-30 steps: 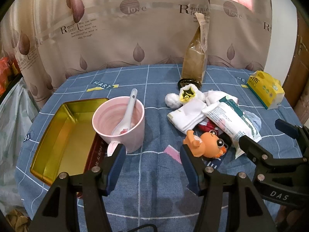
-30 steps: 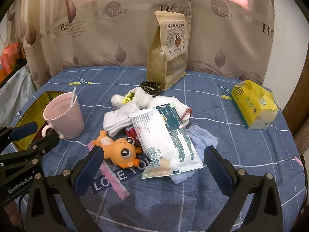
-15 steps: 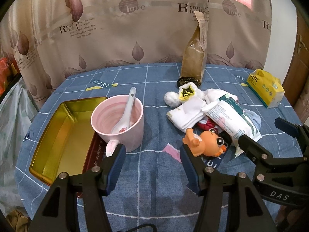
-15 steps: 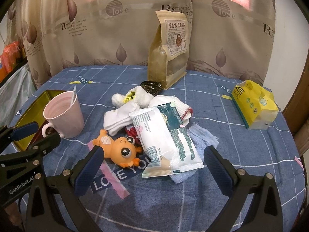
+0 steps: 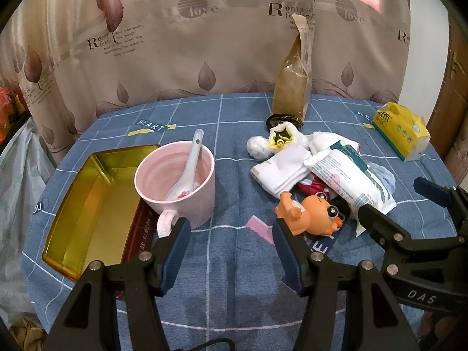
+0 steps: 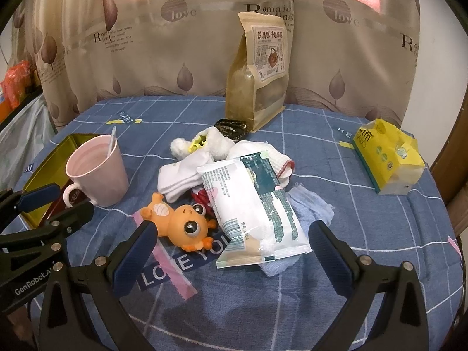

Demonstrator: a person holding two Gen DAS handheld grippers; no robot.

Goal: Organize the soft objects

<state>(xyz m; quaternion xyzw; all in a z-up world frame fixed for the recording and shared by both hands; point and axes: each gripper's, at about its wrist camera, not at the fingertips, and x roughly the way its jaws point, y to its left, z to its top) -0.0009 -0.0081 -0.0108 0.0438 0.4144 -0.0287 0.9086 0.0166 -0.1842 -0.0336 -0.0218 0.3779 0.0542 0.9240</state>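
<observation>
Jaws of both grippers open, orange toy [image 6: 181, 225] just ahead.

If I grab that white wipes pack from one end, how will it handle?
The white wipes pack looks like soft film, so it would probably sag. Its glossy wrapper may slip. It rests on the socks and blue cloth, so lifting may drag them.

Left gripper [image 5: 231, 244] and right gripper [image 6: 234, 244] both tilt downward, jaws spread wide, gripping nothing.

Blue-cloth table [image 6: 336, 152] w/ mug [image 6: 98, 172], toys [image 6: 184, 225]
</observation>
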